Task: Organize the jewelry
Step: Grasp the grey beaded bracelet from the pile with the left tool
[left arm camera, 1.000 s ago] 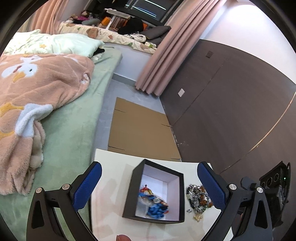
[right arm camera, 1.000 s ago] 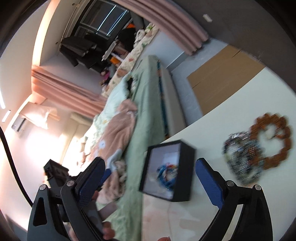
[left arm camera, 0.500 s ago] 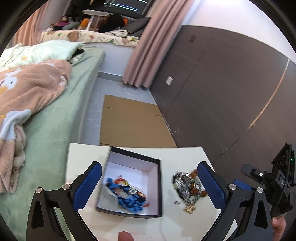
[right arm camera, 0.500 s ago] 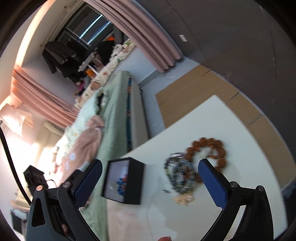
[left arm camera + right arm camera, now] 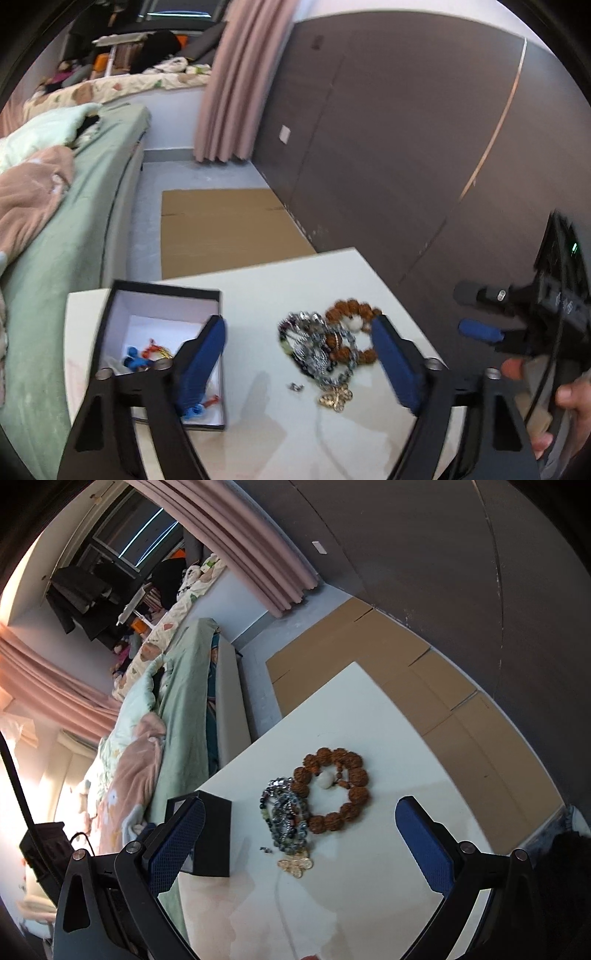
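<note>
while both tools hang agape and empty, left gripper (image 5: 299, 354) frames bead pile (image 5: 325, 343) beside black box (image 5: 162, 295); right gripper (image 5: 299, 834) aims likewise, presumably for pickup.

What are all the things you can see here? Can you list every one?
table: 1, white, under the jewelry and the box
box: 1, black outside and white inside, on the table's left side, open
blue and red jewelry: a small heap, inside the box
brown bead bracelet: 1, brown with a white bead, on the table right of the box
dark bead strands: a tangled bunch, grey and silver, touching the bracelet
gold charm: 1, gold, at the near end of the strands
cardboard: 1 flat sheet, brown, on the floor beyond the table
bed: 1, green sheet, left of the table
blanket: 1, pink, on the bed
curtain: pink, by the dark wall
left gripper: 1, black with blue pads, open
right gripper: 1, black with blue pads, open
</note>
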Available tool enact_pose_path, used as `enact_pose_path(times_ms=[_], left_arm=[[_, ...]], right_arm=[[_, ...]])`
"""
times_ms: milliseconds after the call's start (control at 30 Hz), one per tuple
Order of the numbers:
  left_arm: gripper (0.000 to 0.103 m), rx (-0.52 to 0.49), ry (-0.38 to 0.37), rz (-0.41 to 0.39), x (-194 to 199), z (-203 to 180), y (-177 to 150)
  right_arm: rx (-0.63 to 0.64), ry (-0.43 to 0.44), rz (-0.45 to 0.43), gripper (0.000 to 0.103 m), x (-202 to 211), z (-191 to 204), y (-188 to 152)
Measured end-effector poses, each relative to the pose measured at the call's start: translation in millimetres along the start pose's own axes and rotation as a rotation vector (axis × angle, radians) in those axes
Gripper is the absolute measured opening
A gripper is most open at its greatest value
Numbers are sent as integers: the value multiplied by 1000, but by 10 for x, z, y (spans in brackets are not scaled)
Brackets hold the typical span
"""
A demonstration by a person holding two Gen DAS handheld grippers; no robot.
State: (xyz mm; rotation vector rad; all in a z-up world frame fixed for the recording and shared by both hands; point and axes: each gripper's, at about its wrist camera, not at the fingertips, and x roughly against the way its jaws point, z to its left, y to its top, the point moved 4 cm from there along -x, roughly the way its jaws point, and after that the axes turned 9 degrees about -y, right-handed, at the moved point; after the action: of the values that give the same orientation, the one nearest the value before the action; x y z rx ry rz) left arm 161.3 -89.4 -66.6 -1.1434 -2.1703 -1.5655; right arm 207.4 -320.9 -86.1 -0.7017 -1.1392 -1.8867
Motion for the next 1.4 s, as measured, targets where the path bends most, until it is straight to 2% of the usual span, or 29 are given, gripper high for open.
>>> enact_pose_path(times_ms=[100,267,333,433,633,900,1067,1200,1333,1400], left_arm=[[66,-31,-12,40,-135,-90,-67],[57,-77,-10,94,-359,-183,-152],[47,-81,-6,126,-481,-184,-185],[37,-83,12,163,-641,-168,-235],[31,-76,62,179,-815,-84,-264],[26,-105,76,184,-914,-77,-300],[20,-101,89,239,-1072,-34,-394],[10,-97,81,234,-1075,-17,-402],[10,-76,59,217,-1002,4,-372],[10,-78,46,189,-916,-24,-312]], right_arm=[[-21,0,0,103,39,-72,22],[-67,2,0,103,82,-205,55],[-81,7,-3,103,105,-242,67],[-90,12,-7,103,123,-264,71],[-93,19,-4,103,132,-290,81],[-95,23,-1,103,142,-289,74],[-88,11,5,103,126,-288,57],[-83,-5,17,103,63,-282,33],[-68,-26,37,101,-46,-257,18],[-58,-37,51,95,-109,-233,2]])
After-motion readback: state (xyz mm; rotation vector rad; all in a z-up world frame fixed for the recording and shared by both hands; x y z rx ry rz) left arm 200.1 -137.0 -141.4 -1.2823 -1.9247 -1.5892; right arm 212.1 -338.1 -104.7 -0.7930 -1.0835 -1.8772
